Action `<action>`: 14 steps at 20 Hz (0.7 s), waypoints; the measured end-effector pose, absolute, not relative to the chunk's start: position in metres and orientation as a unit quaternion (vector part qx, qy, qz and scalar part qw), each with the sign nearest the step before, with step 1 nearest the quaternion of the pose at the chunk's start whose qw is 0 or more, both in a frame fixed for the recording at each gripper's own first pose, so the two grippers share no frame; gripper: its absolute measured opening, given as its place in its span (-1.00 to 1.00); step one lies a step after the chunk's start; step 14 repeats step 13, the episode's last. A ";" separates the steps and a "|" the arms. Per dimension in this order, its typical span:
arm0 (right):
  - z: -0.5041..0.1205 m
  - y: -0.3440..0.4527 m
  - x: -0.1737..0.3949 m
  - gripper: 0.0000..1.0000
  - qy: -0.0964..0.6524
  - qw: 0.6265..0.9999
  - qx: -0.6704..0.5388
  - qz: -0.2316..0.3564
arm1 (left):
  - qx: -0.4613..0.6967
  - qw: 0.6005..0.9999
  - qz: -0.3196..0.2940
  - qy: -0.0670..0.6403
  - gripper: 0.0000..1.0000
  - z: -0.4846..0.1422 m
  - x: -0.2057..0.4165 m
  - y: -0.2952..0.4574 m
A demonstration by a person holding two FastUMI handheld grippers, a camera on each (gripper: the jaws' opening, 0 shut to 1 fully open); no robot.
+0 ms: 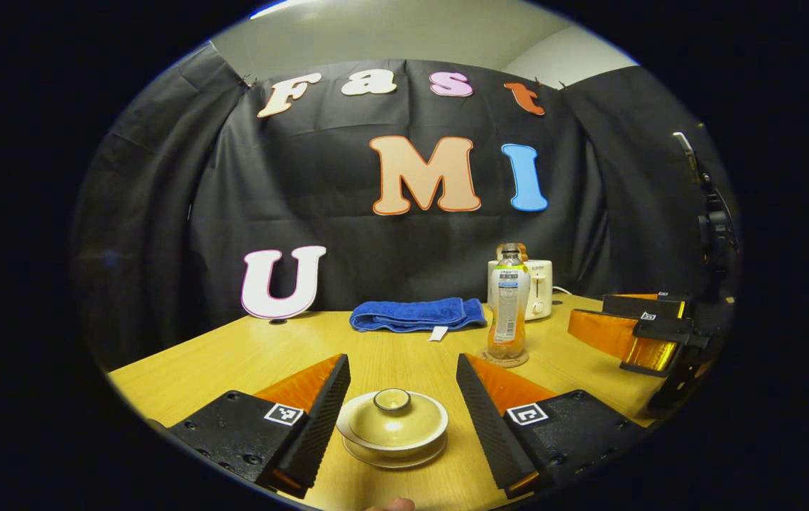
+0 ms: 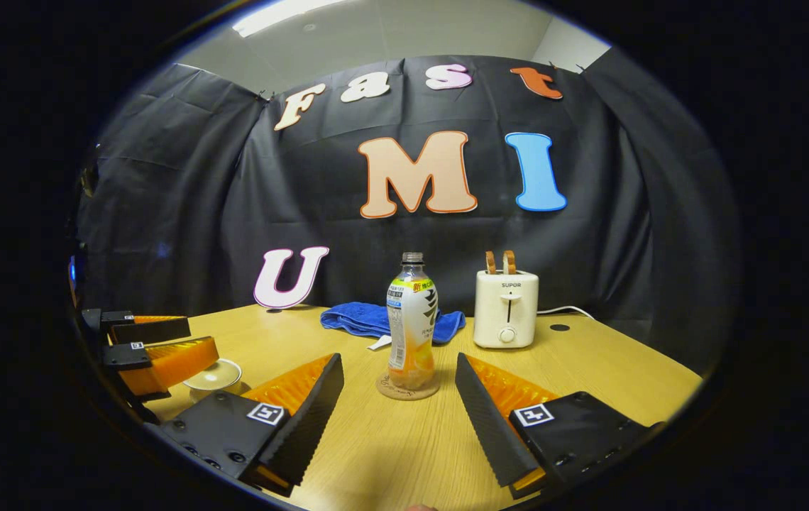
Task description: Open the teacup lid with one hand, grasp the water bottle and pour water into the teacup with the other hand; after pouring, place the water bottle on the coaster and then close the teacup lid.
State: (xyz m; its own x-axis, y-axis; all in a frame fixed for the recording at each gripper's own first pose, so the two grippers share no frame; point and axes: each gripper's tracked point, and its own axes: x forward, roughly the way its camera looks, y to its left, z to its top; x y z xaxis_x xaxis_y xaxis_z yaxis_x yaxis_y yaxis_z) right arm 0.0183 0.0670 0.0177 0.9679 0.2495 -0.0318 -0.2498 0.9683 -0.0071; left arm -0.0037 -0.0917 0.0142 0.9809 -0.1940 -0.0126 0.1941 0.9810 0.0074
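From where I stood, the left gripper (image 1: 403, 408) hung low over the pale wooden table (image 1: 404, 348), its two black ribbed fingers (image 1: 319, 419) spread wide. Between them, touching neither, sat the cream-coloured ceramic teacup (image 1: 393, 447) with its domed lid (image 1: 392, 415) on, the round knob facing up. Taking the cup as the middle of a clock in the left gripper view, the clear plastic water bottle (image 1: 508, 305) with orange liquid in its lower part stood at about one o'clock, upright, without a cap, on a round brown coaster (image 1: 503, 358). Behind the bottle, just beside it, was a small white toaster (image 1: 539, 287), and at twelve o'clock a folded blue towel (image 1: 415, 314) lay near the black cloth wall. The right gripper (image 1: 642, 333), black and orange, showed at about three o'clock, well apart from the cup.

In the right gripper view, the right gripper (image 2: 399, 408) also had its fingers (image 2: 312, 419) set wide, holding nothing. The bottle (image 2: 411, 326) stood at twelve o'clock ahead of the gap, on its coaster (image 2: 407, 389), clear of both fingers. The toaster (image 2: 507, 309) was at one o'clock with two brown slices standing out of its top, the towel (image 2: 362, 319) lay behind the bottle, and at nine o'clock the left gripper (image 2: 163, 348) hovered over the teacup (image 2: 213, 376).
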 end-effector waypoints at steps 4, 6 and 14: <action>0.019 0.060 -0.007 0.99 0.002 0.994 -0.005 0.111 | 0.001 0.995 -0.102 0.006 0.75 0.013 -0.015 -0.104; 0.013 0.059 -0.016 0.99 0.009 0.994 0.000 0.111 | -0.001 0.995 -0.101 0.008 0.76 0.010 -0.021 -0.107; -0.002 0.054 -0.036 0.92 0.030 0.994 0.022 0.100 | -0.007 0.996 -0.089 0.015 0.76 0.001 -0.035 -0.107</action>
